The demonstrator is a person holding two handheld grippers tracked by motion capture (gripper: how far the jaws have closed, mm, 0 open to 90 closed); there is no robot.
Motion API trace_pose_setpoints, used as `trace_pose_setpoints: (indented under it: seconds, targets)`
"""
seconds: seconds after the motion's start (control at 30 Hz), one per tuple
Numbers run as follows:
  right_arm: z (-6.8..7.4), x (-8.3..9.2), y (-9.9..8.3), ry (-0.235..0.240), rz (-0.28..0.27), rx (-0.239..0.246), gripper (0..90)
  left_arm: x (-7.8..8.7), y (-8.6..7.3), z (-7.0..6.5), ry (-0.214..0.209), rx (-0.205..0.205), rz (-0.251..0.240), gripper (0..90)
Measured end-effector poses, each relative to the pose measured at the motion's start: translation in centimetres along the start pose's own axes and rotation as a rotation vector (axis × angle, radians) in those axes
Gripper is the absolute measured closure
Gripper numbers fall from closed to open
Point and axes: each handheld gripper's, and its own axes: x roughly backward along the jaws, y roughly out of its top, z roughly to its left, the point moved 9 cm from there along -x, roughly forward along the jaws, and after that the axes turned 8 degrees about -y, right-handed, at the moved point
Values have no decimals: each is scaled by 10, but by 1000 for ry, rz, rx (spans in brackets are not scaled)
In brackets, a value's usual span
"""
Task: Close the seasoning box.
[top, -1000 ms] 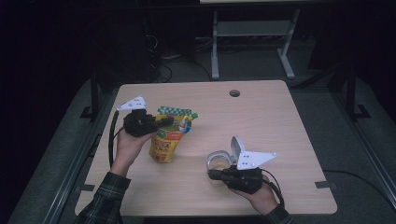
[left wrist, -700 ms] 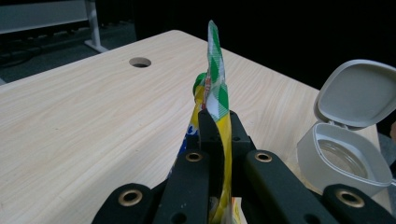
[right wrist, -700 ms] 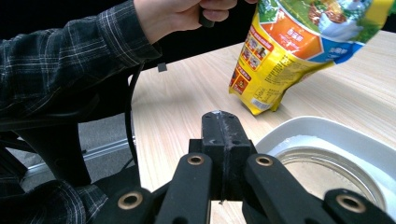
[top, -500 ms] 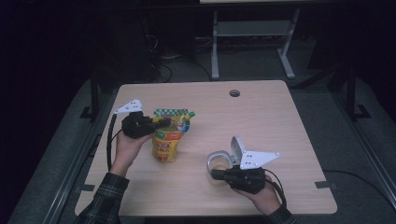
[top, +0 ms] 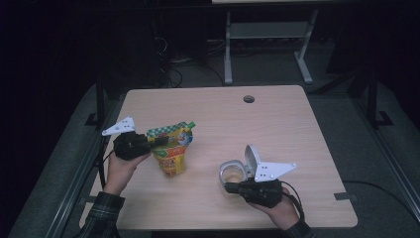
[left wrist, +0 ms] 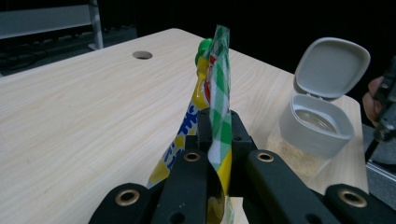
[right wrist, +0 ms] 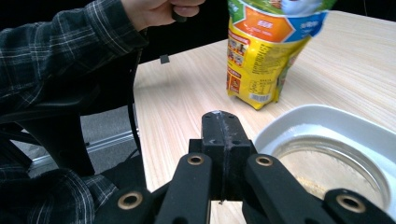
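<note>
A yellow stand-up pouch (top: 171,157) with a green checked top stands on the wooden table (top: 282,129), left of centre. My left gripper (top: 159,142) is shut on the pouch's top edge; in the left gripper view the jaws (left wrist: 217,128) pinch the checked strip of the pouch (left wrist: 214,79). A clear jar (top: 232,174) with a white rim and a flipped-up lid (top: 251,157) stands near the front, some pale powder in its bottom. My right gripper (top: 229,187) is shut at the jar's near edge. Its jaws (right wrist: 219,120) meet with nothing seen between them, the jar's rim (right wrist: 299,122) just to their right.
A round cable hole (top: 249,99) lies at the table's far side. A metal stand (top: 267,39) sits on the floor beyond the table. The person's plaid sleeve (right wrist: 70,51) and a dark chair frame are off the table's left edge.
My left gripper has carried the pouch a little toward the near left of the table and lower. The right gripper and the jar have kept still.
</note>
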Motion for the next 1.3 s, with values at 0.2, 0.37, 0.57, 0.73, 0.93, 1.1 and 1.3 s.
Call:
trace_pose_setpoints:
  seconds: [0.2, 0.37, 0.57, 0.73, 0.93, 1.1, 1.3]
  targets:
    - [-3, 8, -4, -14, -1, -4, 900, 13, -11, -2, 5, 16, -7, 879]
    - [-6, 13, -8, -24, 6, -6, 900, 20, -19, -3, 7, 26, -11, 866]
    - [-8, 15, -10, -37, 7, -12, 900, 29, -24, -7, 8, 28, -16, 799]
    - [-9, 18, -11, -34, 1, -23, 900, 34, -30, -5, 45, 26, -7, 604]
    - [-11, 25, -16, -52, 9, -24, 900, 43, -44, -5, 78, 30, 14, 452]
    - [-15, 33, -23, -82, 23, -20, 900, 53, -64, -5, 132, 31, 42, 338]
    - [-23, 46, -30, -113, 25, -24, 900, 55, -85, -12, 150, 28, 75, 240]
